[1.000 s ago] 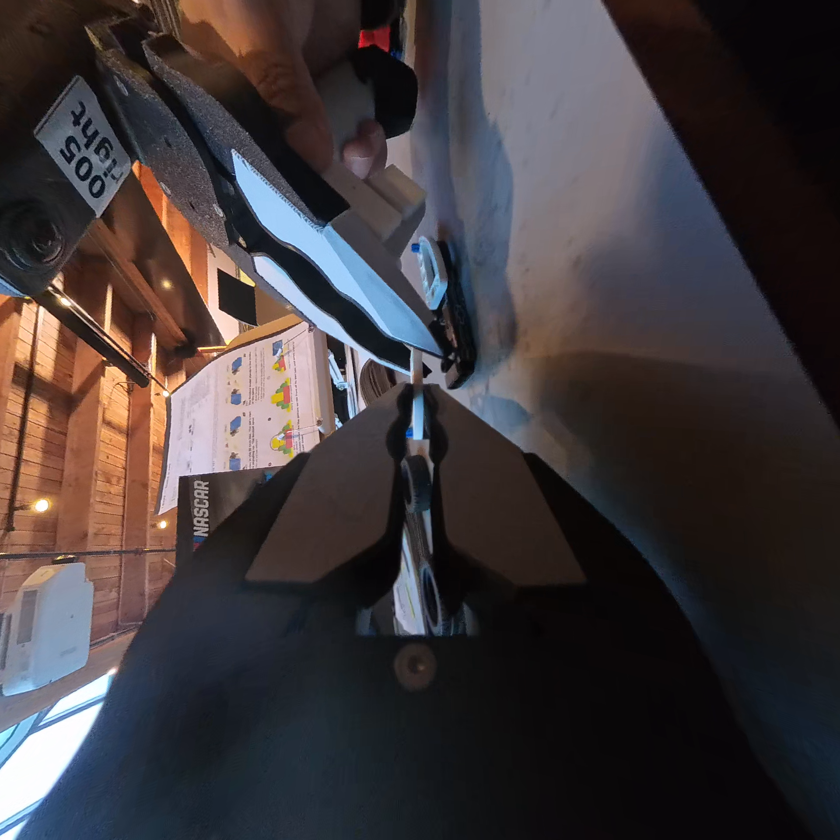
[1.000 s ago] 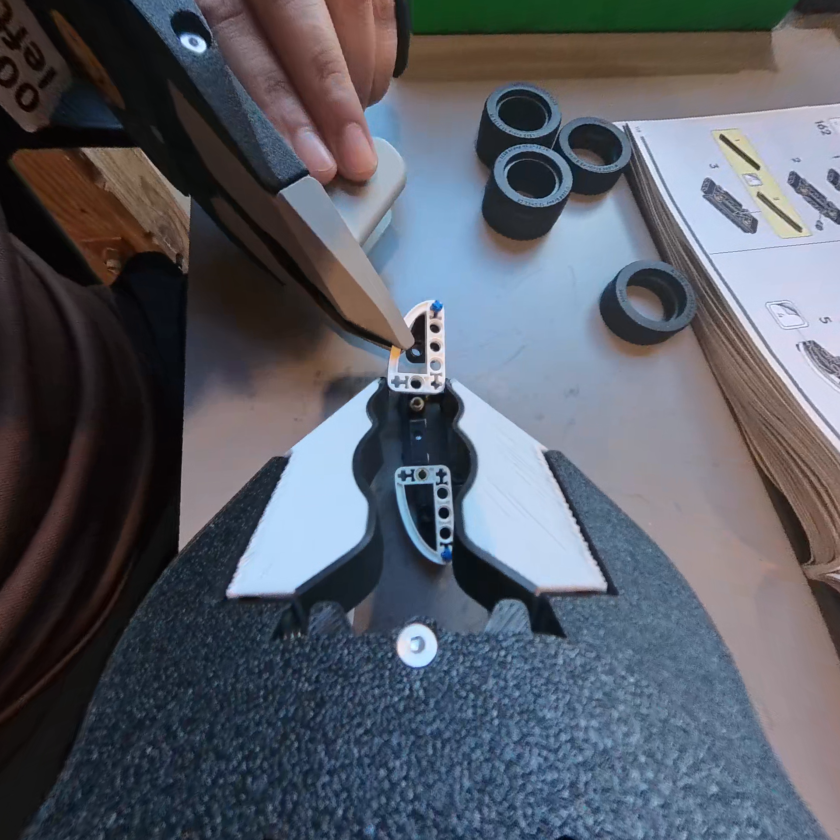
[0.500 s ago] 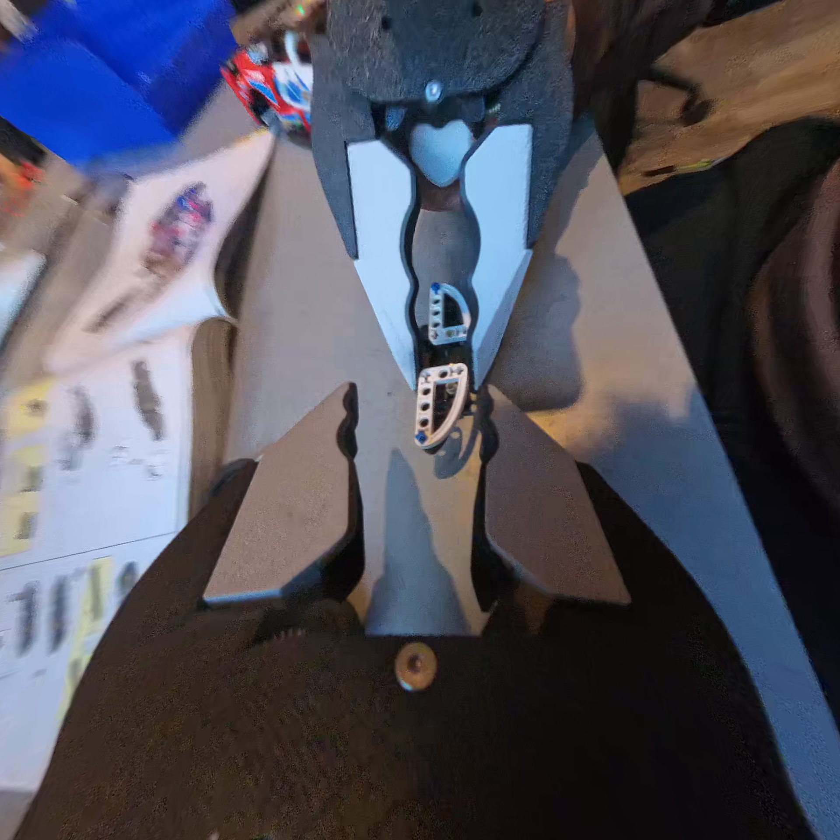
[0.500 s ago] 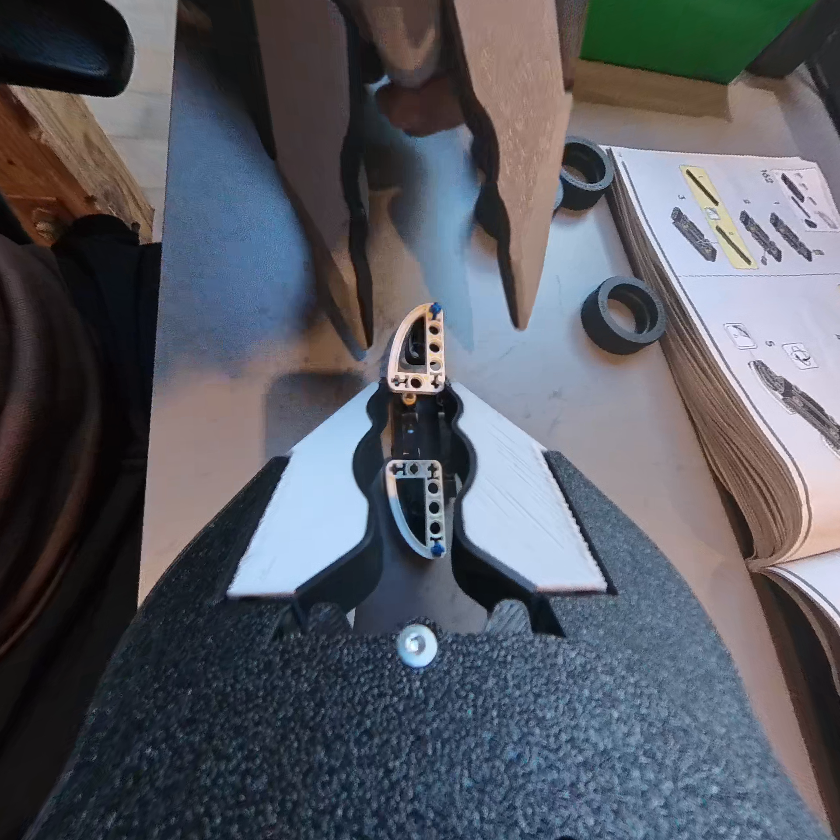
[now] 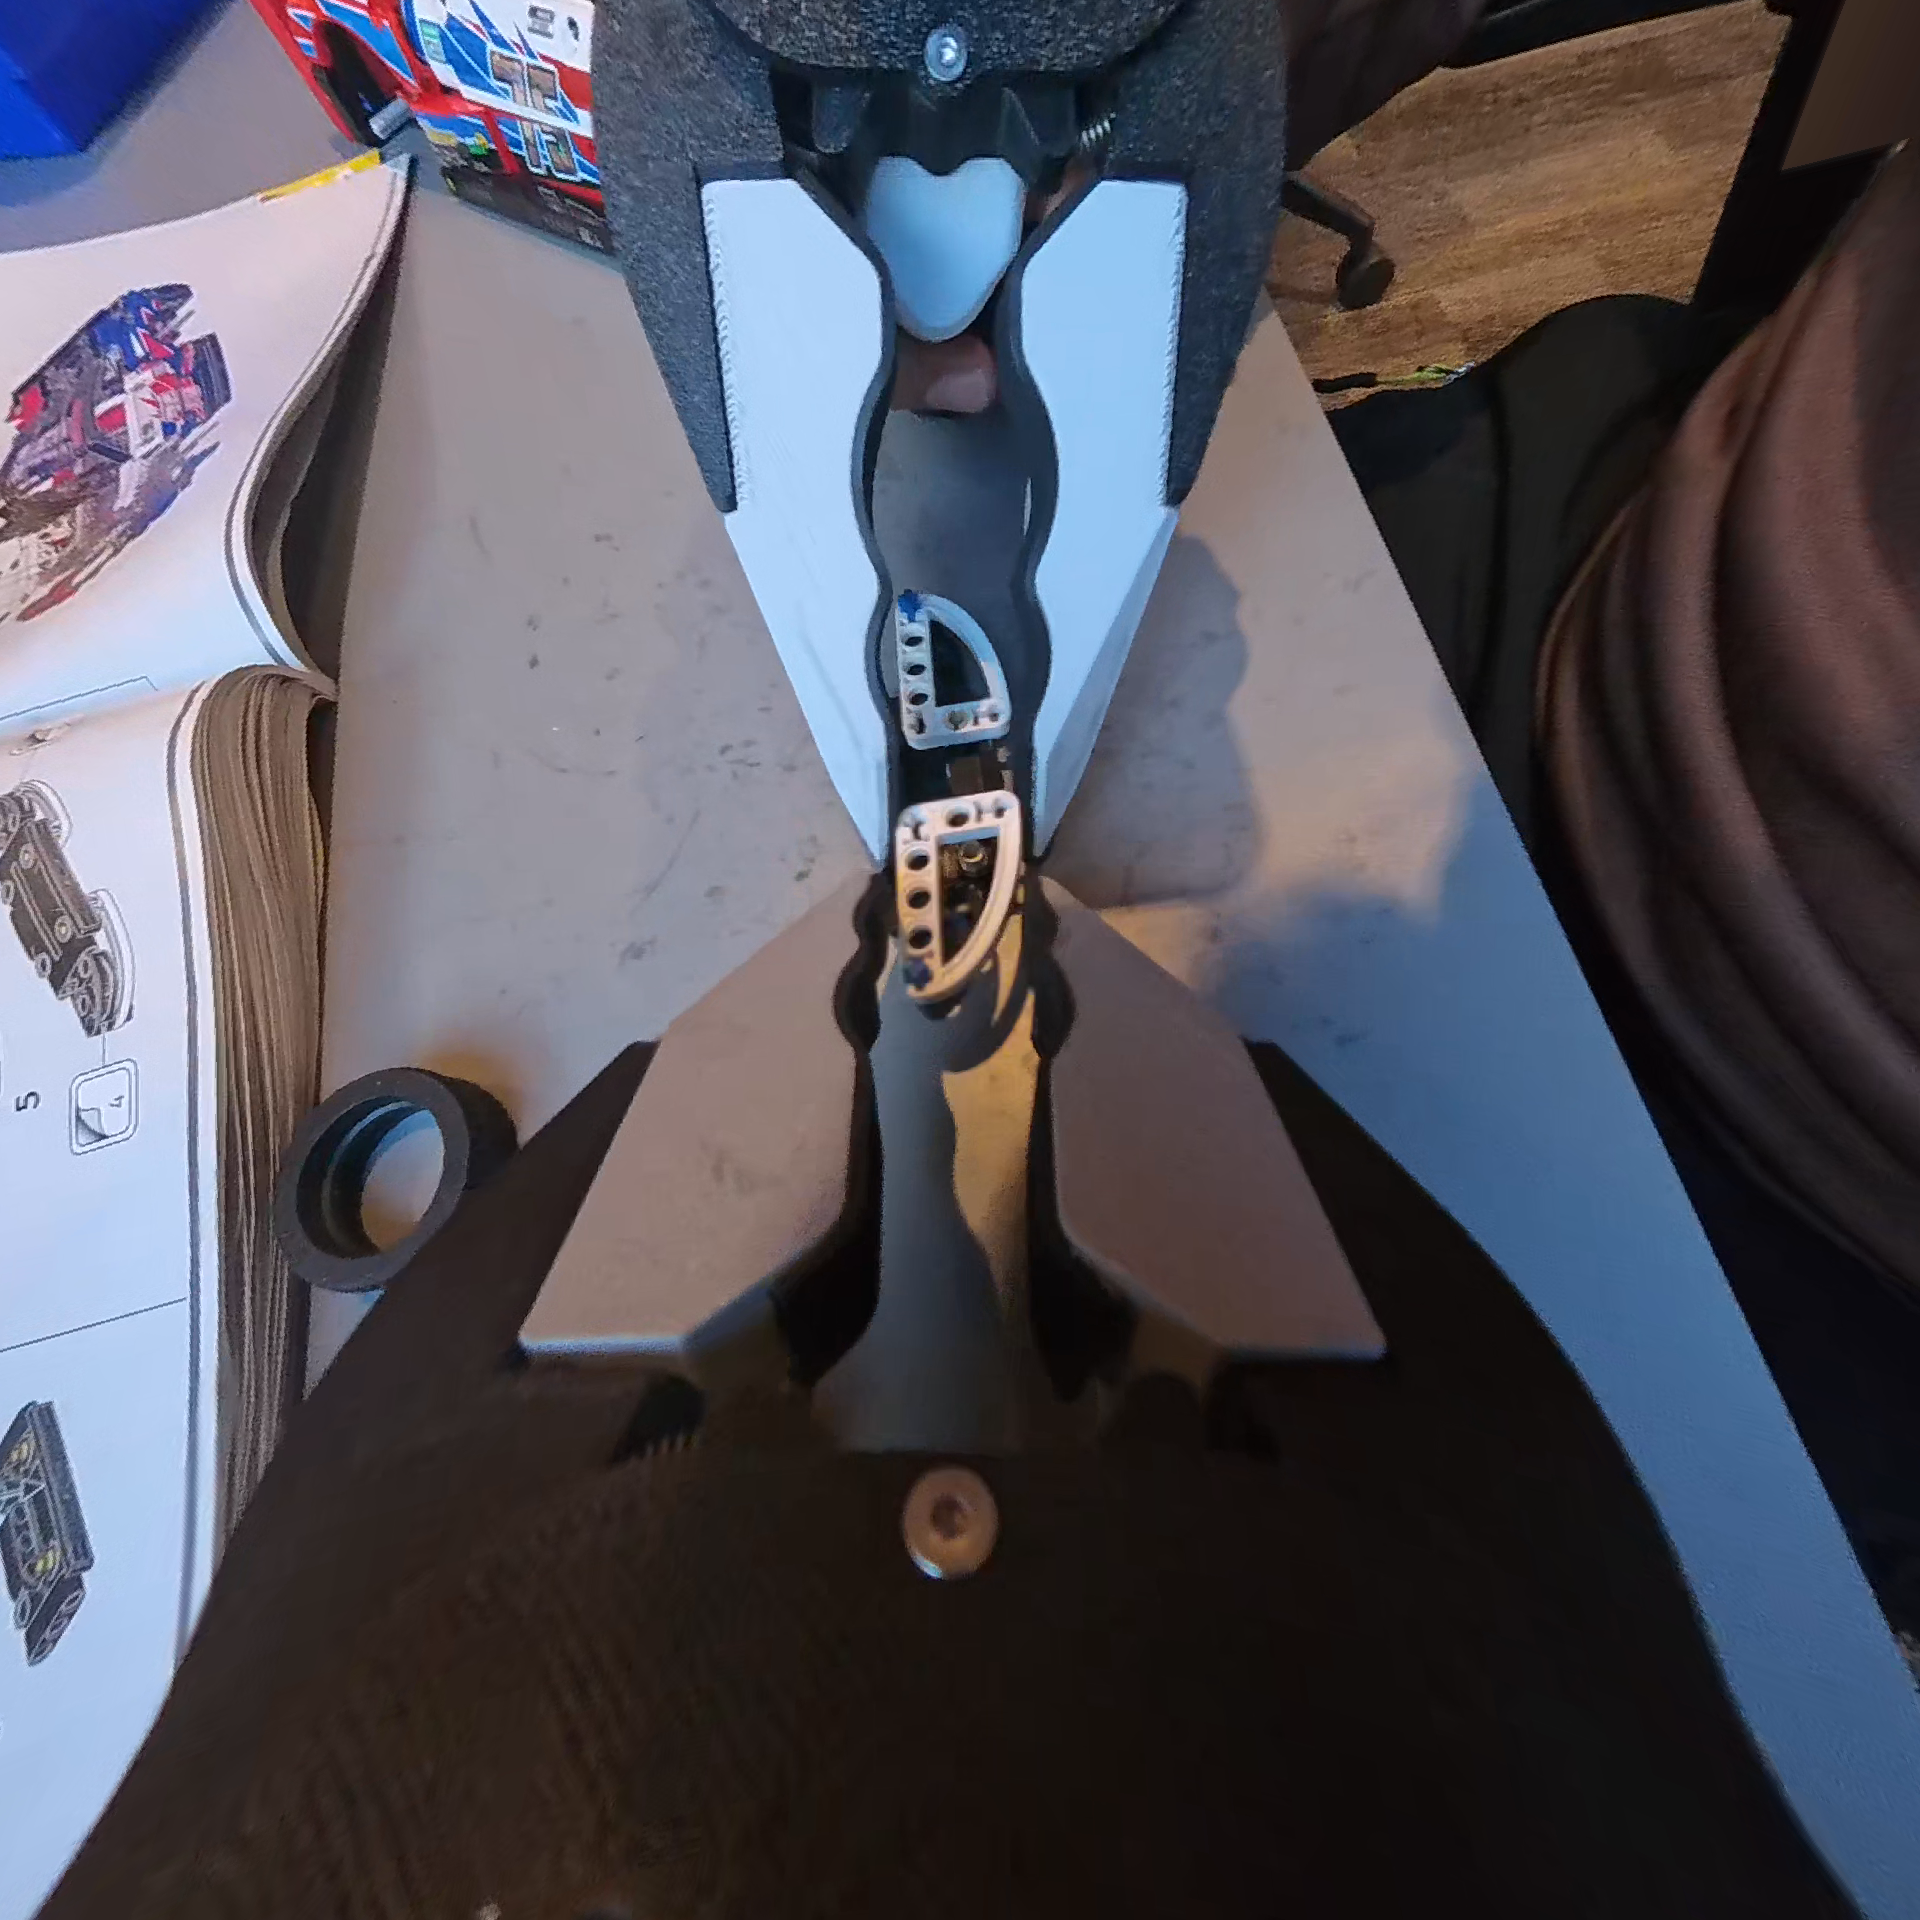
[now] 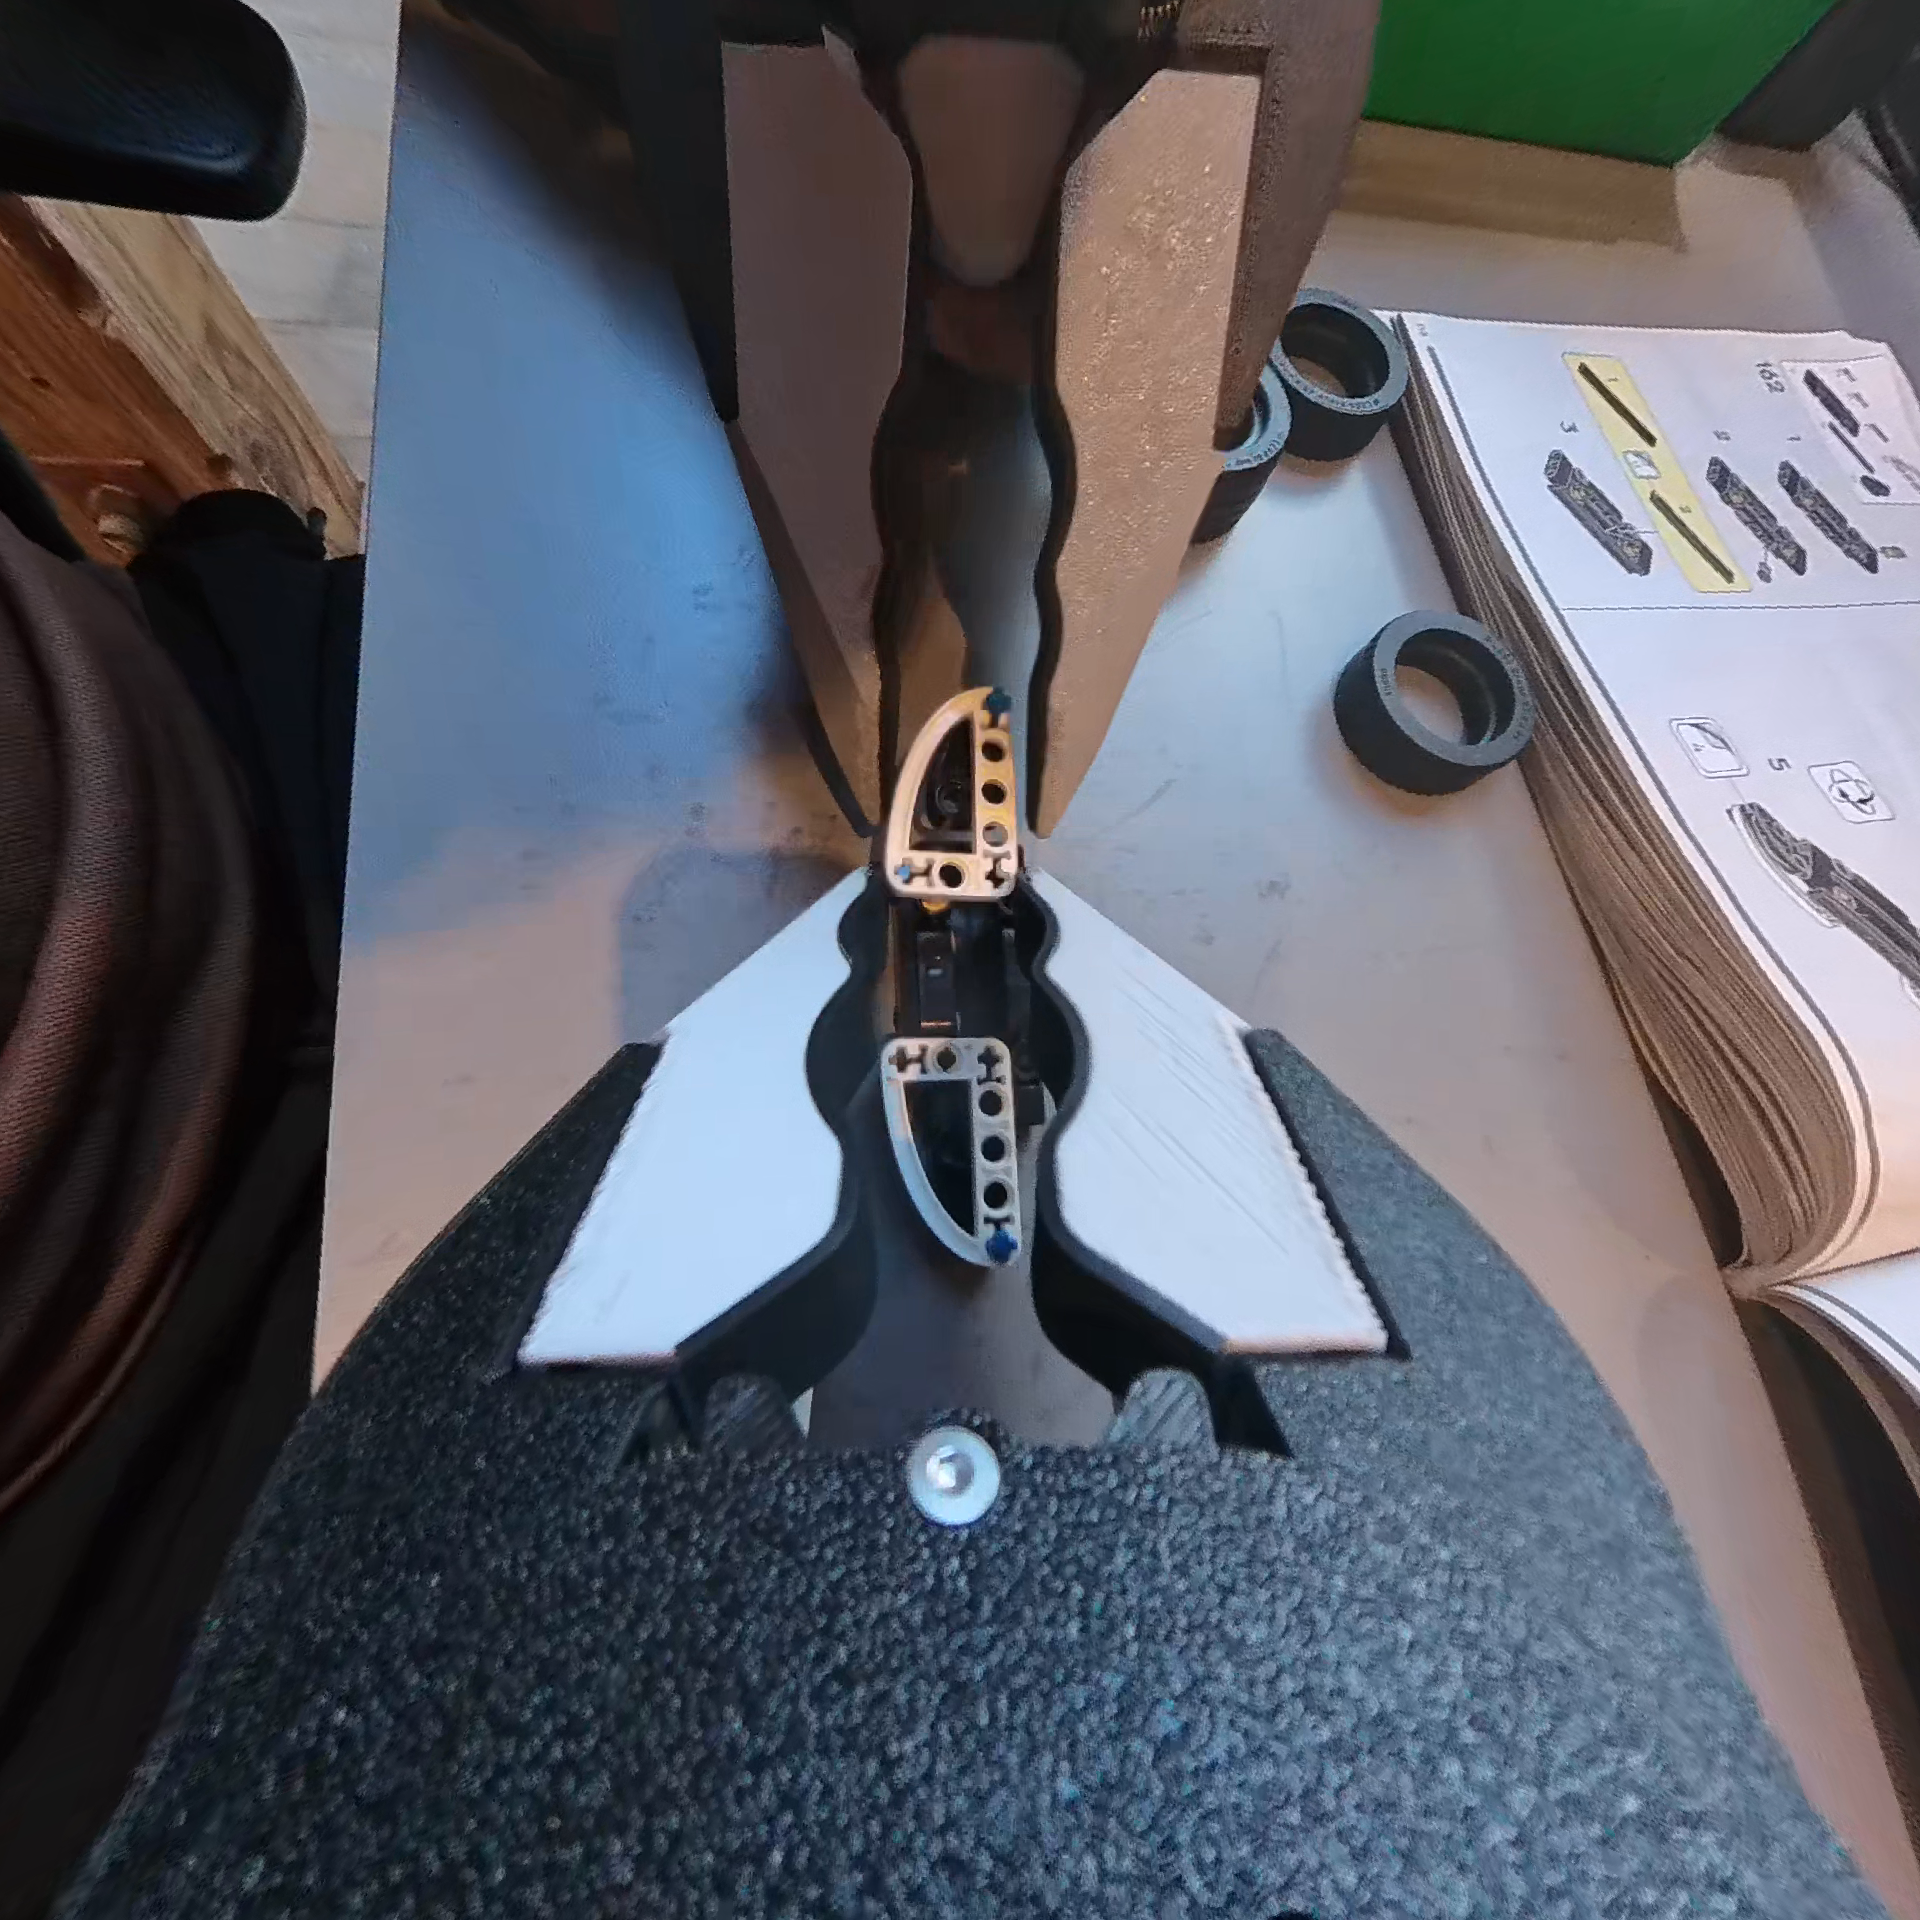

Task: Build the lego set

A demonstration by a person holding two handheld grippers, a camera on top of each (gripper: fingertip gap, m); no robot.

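A small lego assembly with a black core and two white curved panels is held above the grey table (image 5: 540, 727). My right gripper (image 6: 951, 878), with white fingers, is shut on the black core; the near white panel (image 6: 956, 1143) lies between its jaws. My left gripper (image 5: 951, 894) faces it tip to tip, its jaws closed in around the other white panel (image 5: 951, 904). That panel also shows in the right wrist view (image 6: 956, 795), between the left gripper's brown fingertips (image 6: 1081, 727). The right gripper also shows in the left wrist view (image 5: 951, 842).
An open instruction booklet (image 6: 1714, 675) lies beside the grippers and also shows in the left wrist view (image 5: 94, 935). Black tyres lie near it (image 6: 1434, 717), (image 6: 1340, 384), (image 5: 384, 1179). A red set box (image 5: 468, 94) and a green box (image 6: 1579, 73) stand at the back. A person's brown sleeve (image 5: 1745, 727) is at the table edge.
My left gripper swung round from a sideways pose to face the right gripper, came in wide open, and has now narrowed its jaws around the far white panel. The right gripper kept hold.
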